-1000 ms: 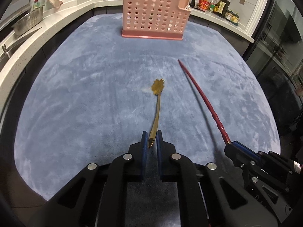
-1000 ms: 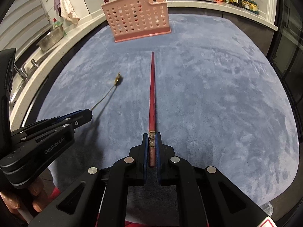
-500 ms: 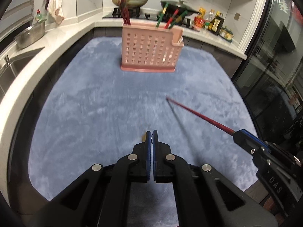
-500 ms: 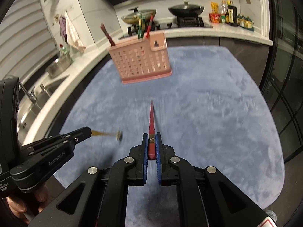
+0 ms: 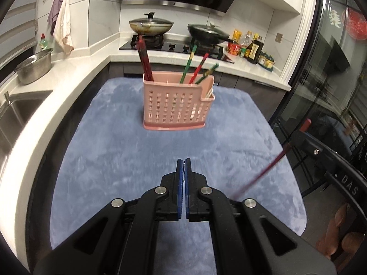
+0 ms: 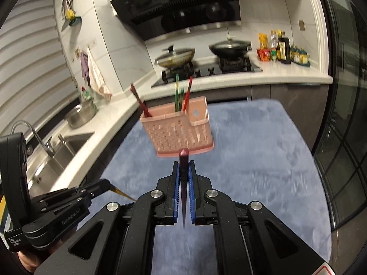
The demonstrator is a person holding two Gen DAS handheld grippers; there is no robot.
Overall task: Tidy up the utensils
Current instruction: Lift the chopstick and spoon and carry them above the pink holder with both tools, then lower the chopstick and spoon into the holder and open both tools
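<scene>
Partway through: pink basket (image 5: 175, 105) already stocked with chopsticks (image 5: 144, 59). Right hand-held gripper (image 6: 183, 171) clamps a red chopstick (image 6: 184, 160); left hand-held gripper (image 5: 183, 169) clenched on a gold utensil (image 6: 119, 191). Both not yet dropped in.

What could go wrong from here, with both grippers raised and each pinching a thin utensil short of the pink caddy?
1. The right gripper pinches the red chopstick near one end, so it may pivot or slip.
2. The left gripper holds the gold utensil by a thin handle; its tip points toward the right gripper, so they might collide.
3. The pink caddy already holds leaning chopsticks that could deflect an insertion.
</scene>
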